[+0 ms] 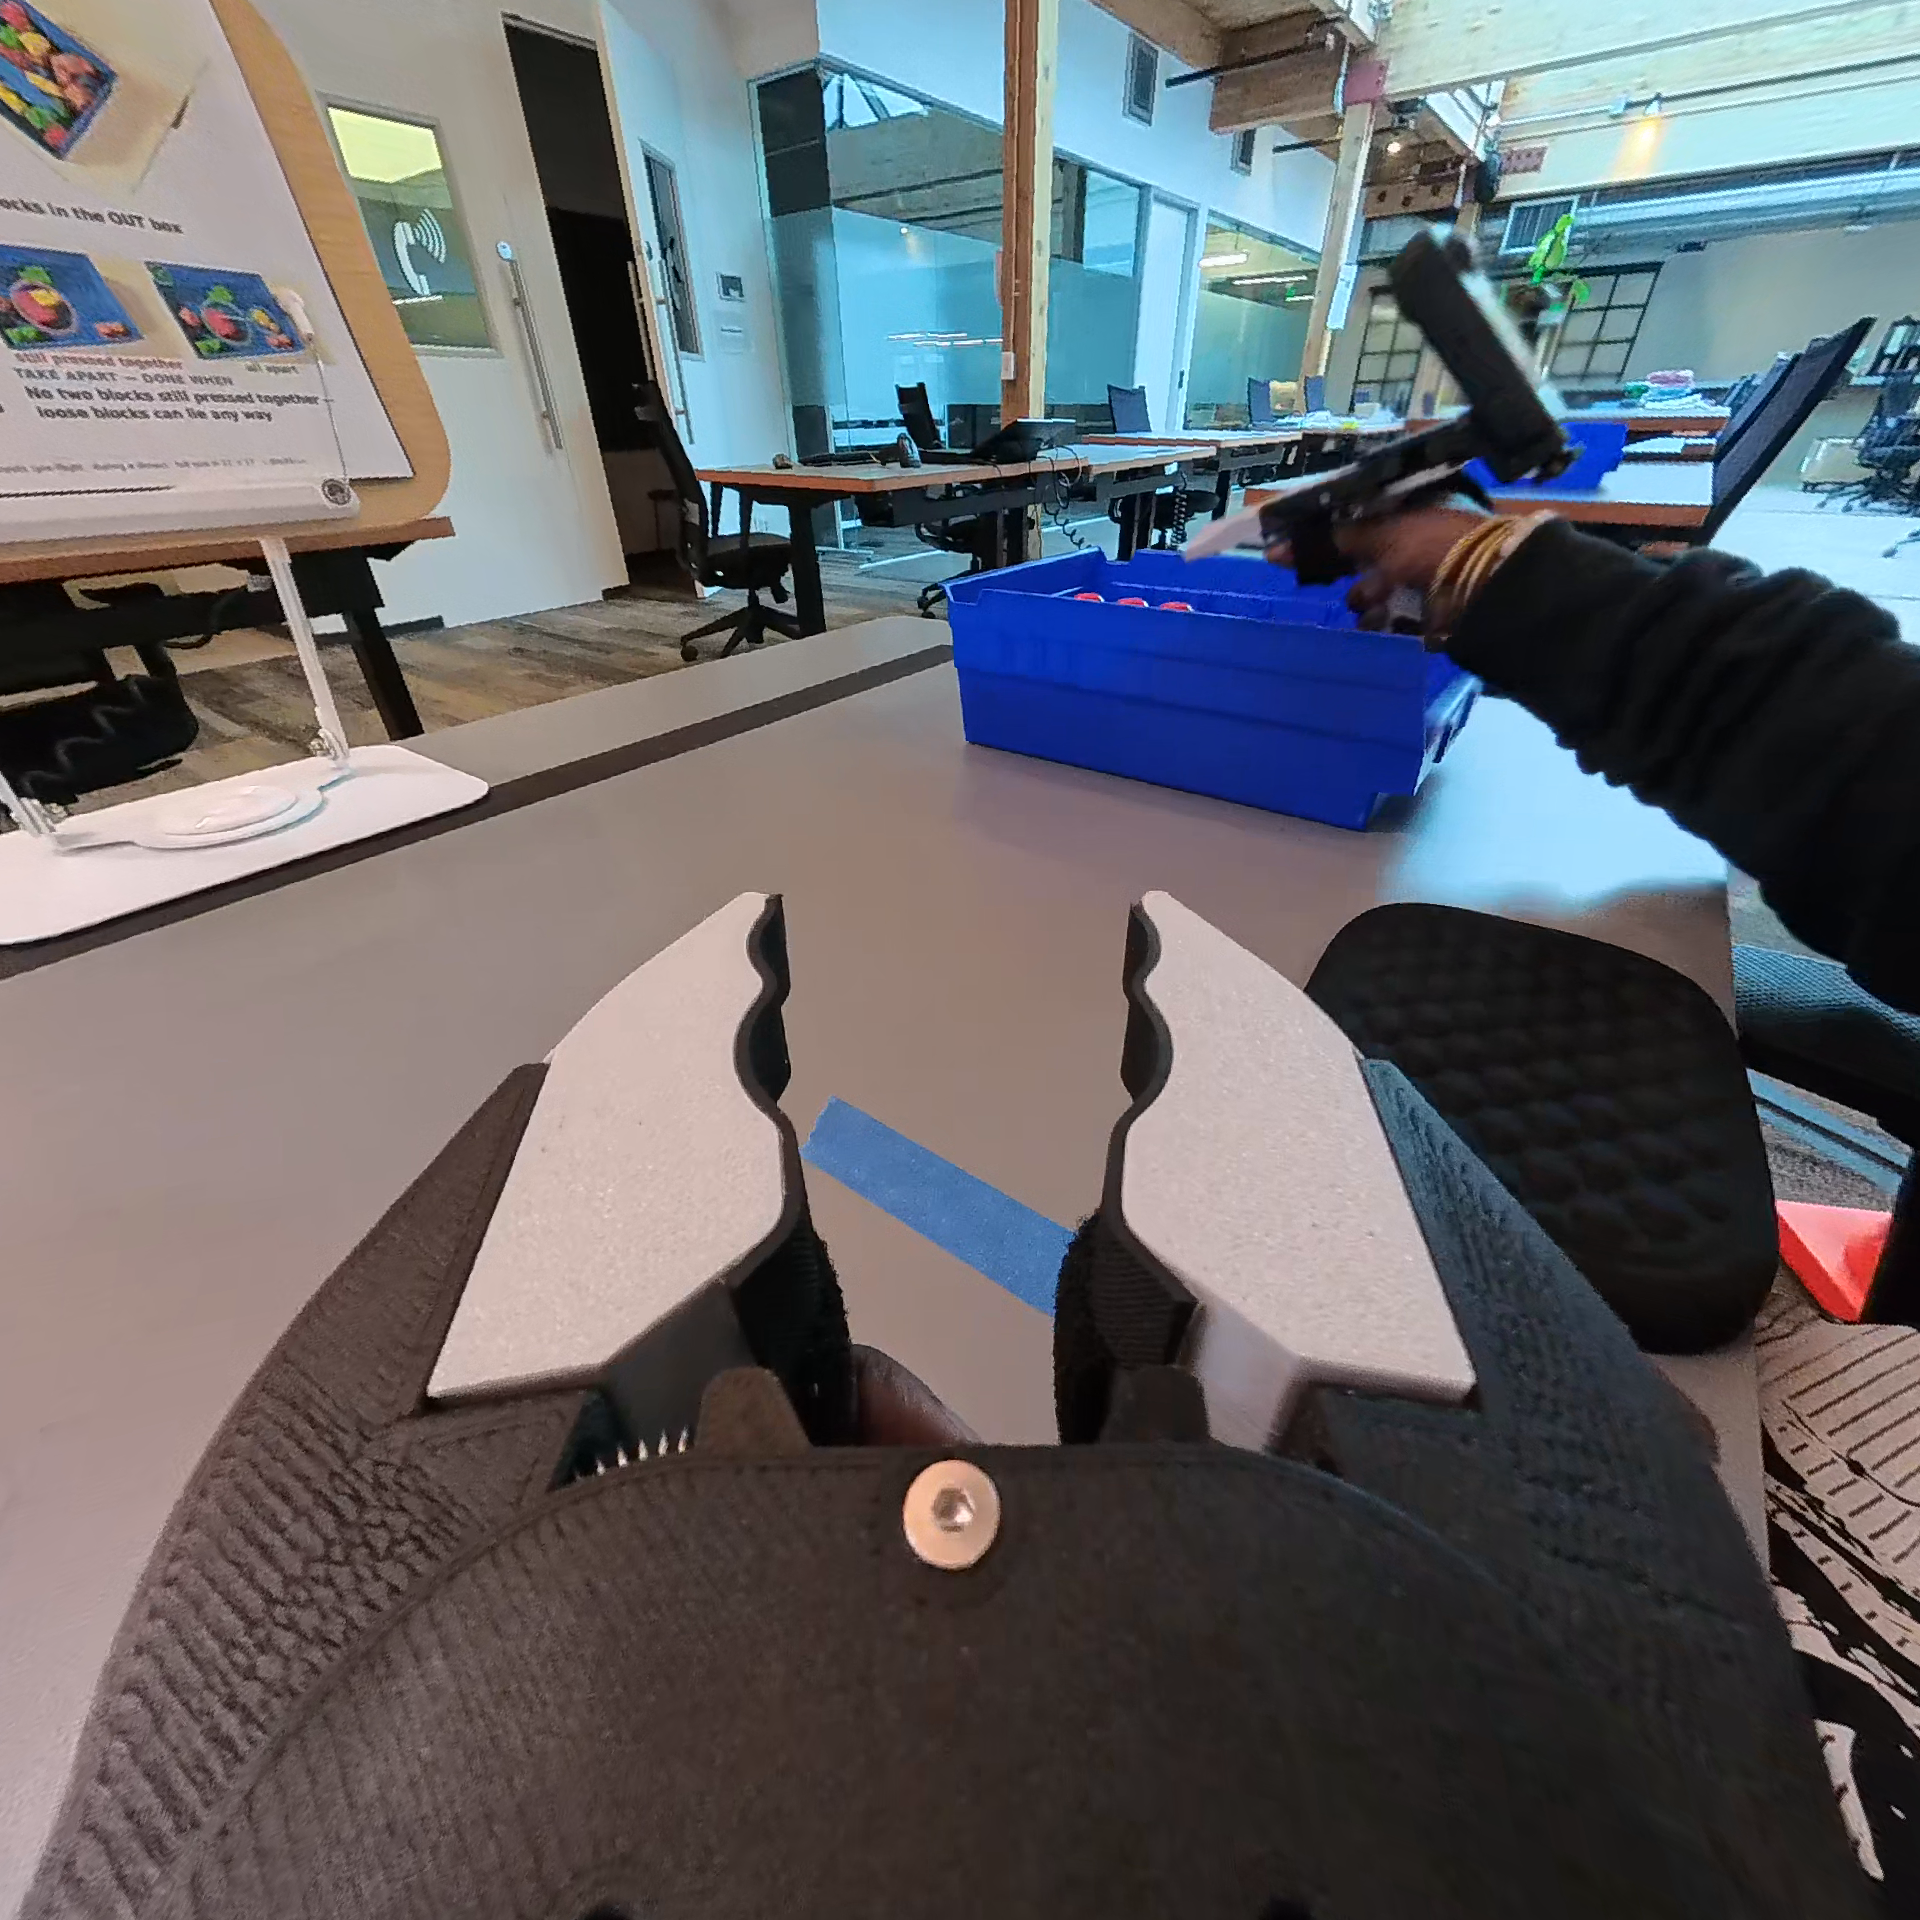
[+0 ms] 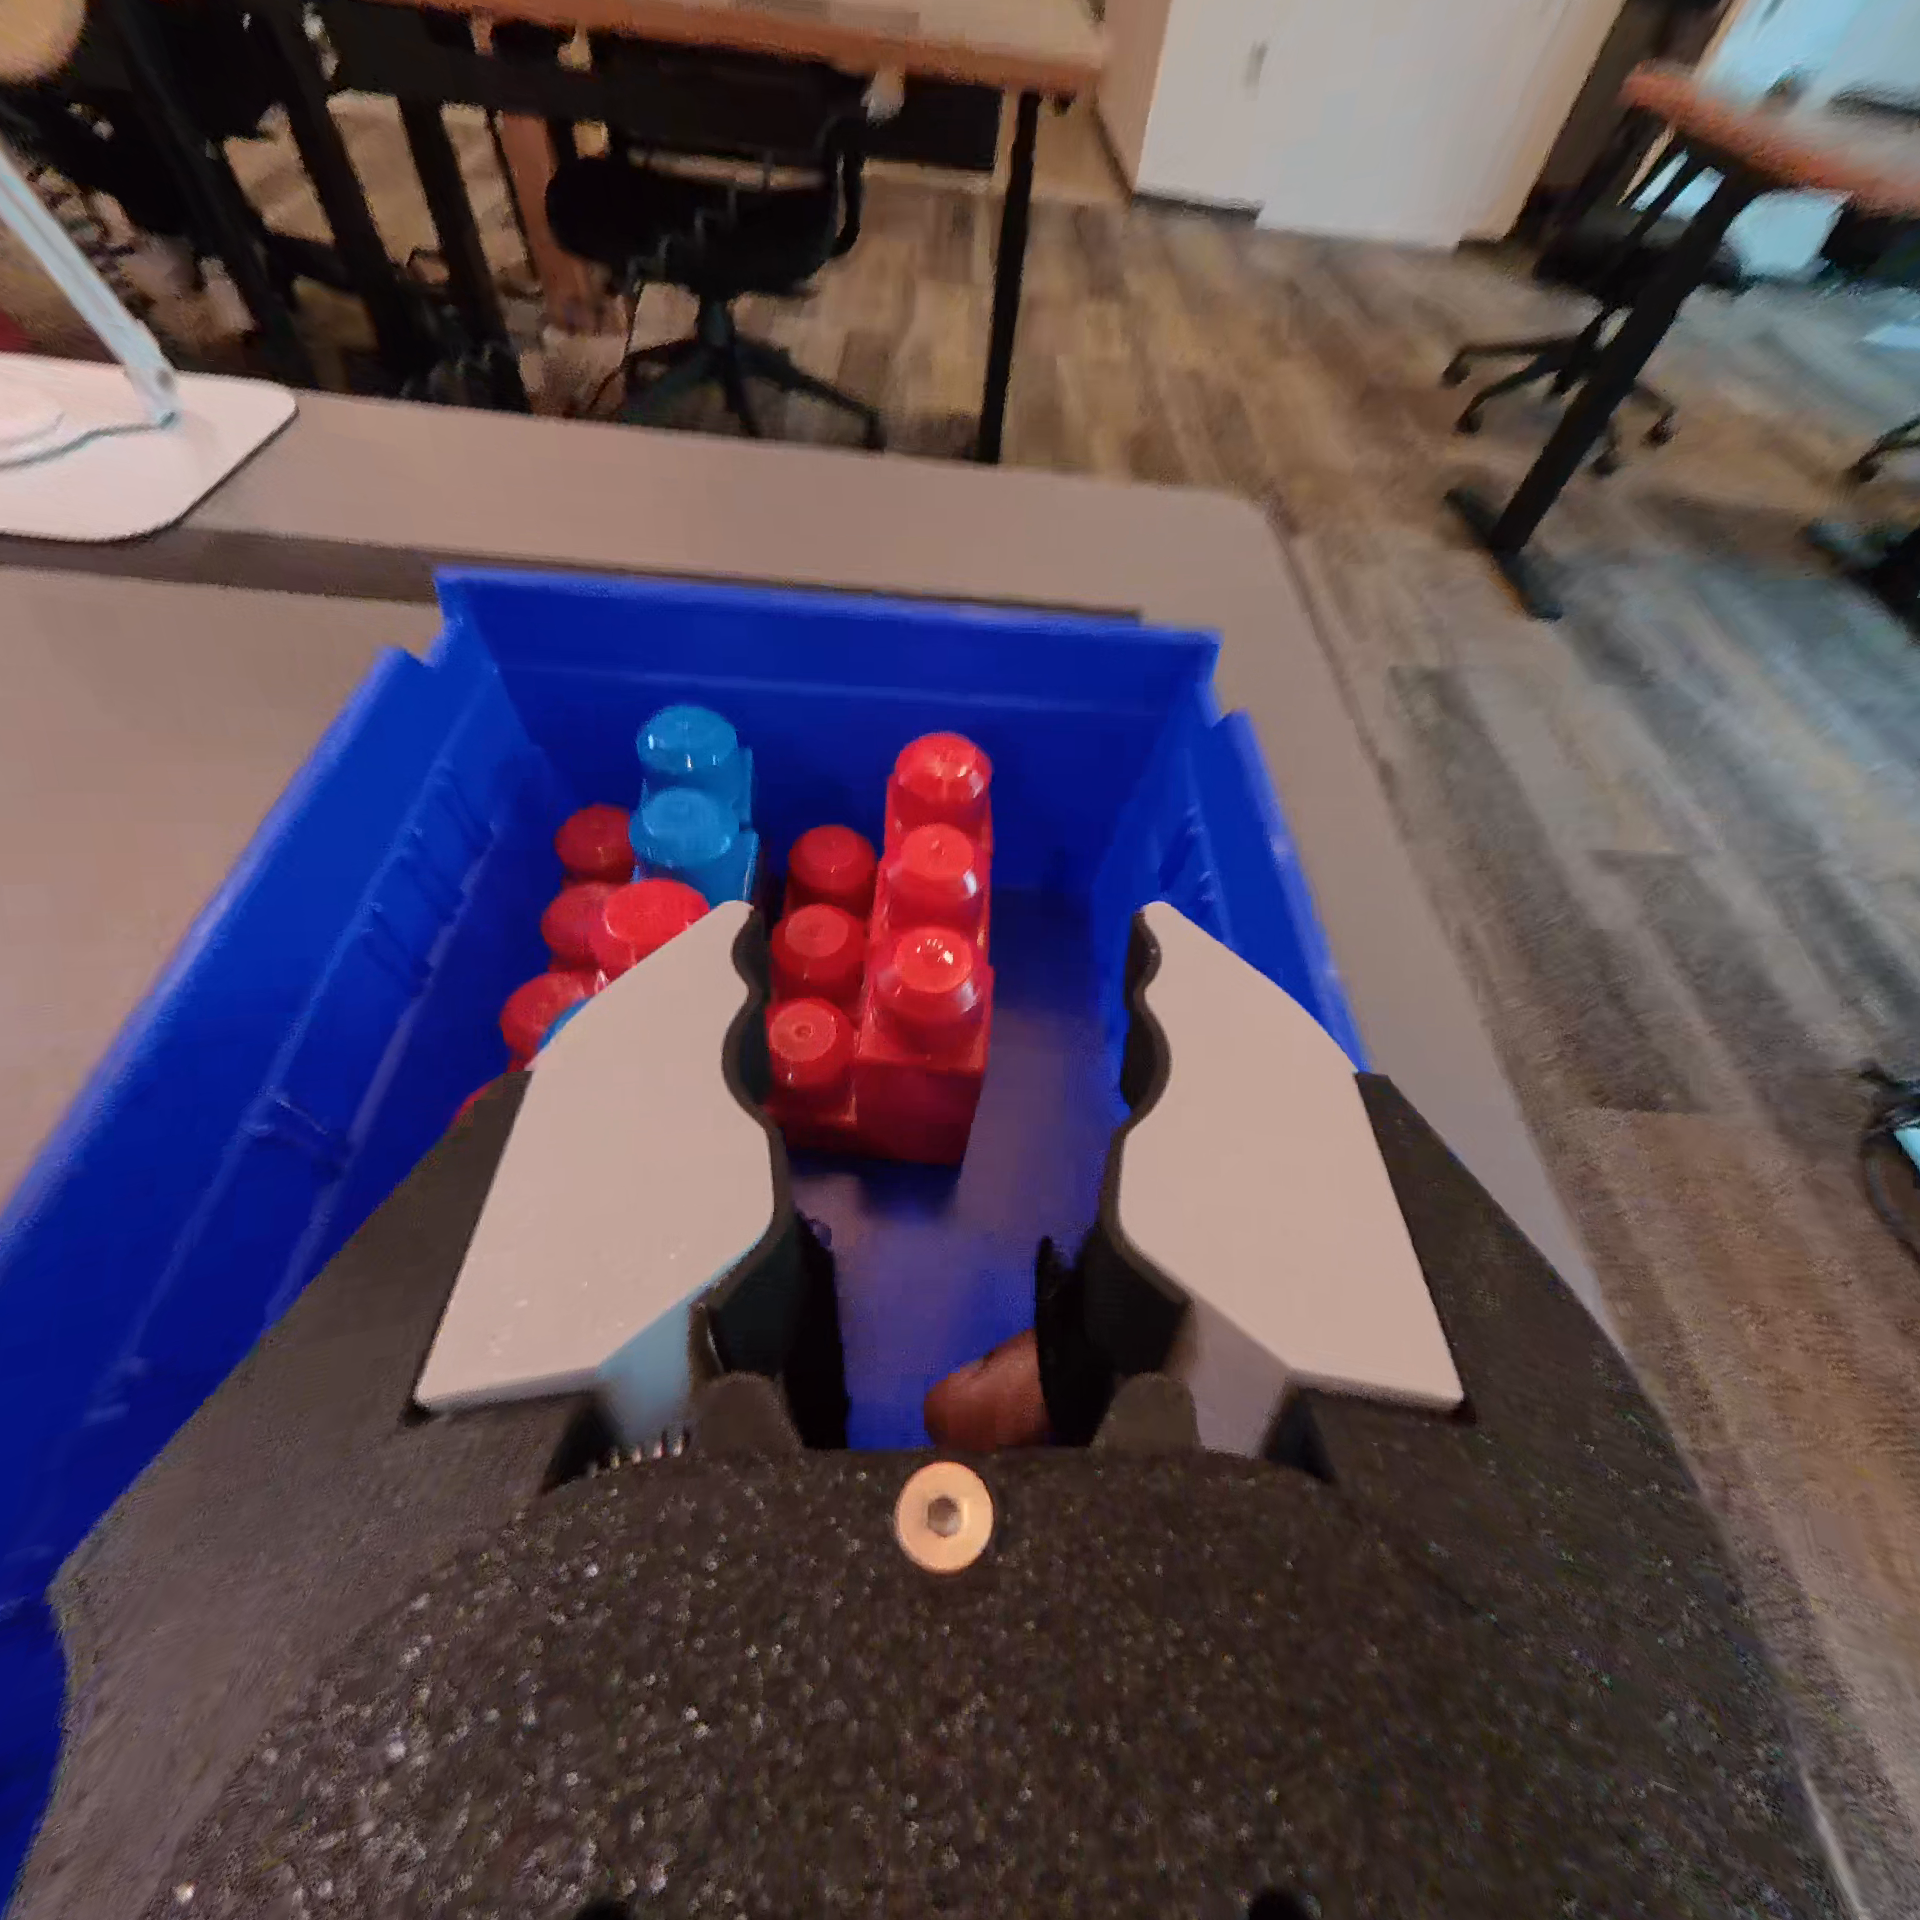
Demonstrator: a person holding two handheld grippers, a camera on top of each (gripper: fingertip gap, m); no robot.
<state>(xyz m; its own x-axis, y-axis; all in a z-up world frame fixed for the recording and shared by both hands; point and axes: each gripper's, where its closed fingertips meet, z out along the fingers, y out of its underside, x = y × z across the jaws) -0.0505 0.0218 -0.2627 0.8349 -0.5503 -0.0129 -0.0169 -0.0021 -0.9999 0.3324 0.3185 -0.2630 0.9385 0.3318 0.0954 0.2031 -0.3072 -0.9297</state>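
Note:
My left gripper (image 1: 956, 914) is open and empty, low over the grey table (image 1: 727, 831), with a strip of blue tape (image 1: 935, 1195) on the table between its fingers. My right gripper (image 2: 940, 920) is open over the blue bin (image 2: 831, 665), its pads apart and pressing on nothing. Below it in the bin lie two red three-stud blocks side by side (image 2: 914, 1039), a blue block (image 2: 691, 821) and more red blocks (image 2: 603, 925) at the left. The left wrist view shows the bin (image 1: 1195, 707) ahead to the right and the right gripper (image 1: 1226, 540) above it.
A white stand (image 1: 239, 810) holding an instruction sheet sits at the table's far left. A black textured pad (image 1: 1558, 1122) lies at the table's right edge. A sleeved arm (image 1: 1714, 727) reaches over the bin. Office desks and chairs stand beyond the table.

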